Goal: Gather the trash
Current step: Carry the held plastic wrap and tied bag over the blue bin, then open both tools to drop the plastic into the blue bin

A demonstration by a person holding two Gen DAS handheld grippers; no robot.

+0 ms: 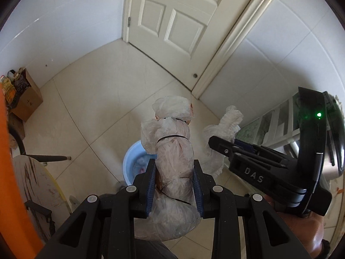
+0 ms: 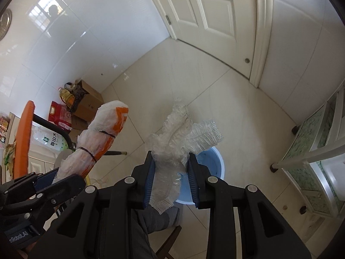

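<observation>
Bundle (image 1: 174, 164) clamped between left gripper (image 1: 174, 172) fingers, above bin (image 1: 133, 161) on floor (image 1: 103, 99). Wrapper (image 2: 172, 151) pinched in right gripper (image 2: 171, 170), right of bundle, over same bin. Door (image 1: 172, 21) beyond bin, in far corner. Box (image 1: 28, 99) against left wall, chair (image 1: 30, 172) before it. Cabinet (image 2: 312, 151) along right wall.

White tiled walls (image 2: 97, 32), panelled door (image 1: 172, 21), pale floor (image 1: 97, 108)

Blue bin (image 1: 134, 161): mostly hidden behind the wrapped bundle (image 1: 174, 151).
Bin contents: blurred, unreadable.
Door (image 1: 172, 21): top cut off.
Cardboard box (image 1: 30, 99): contents too small to tell.
</observation>
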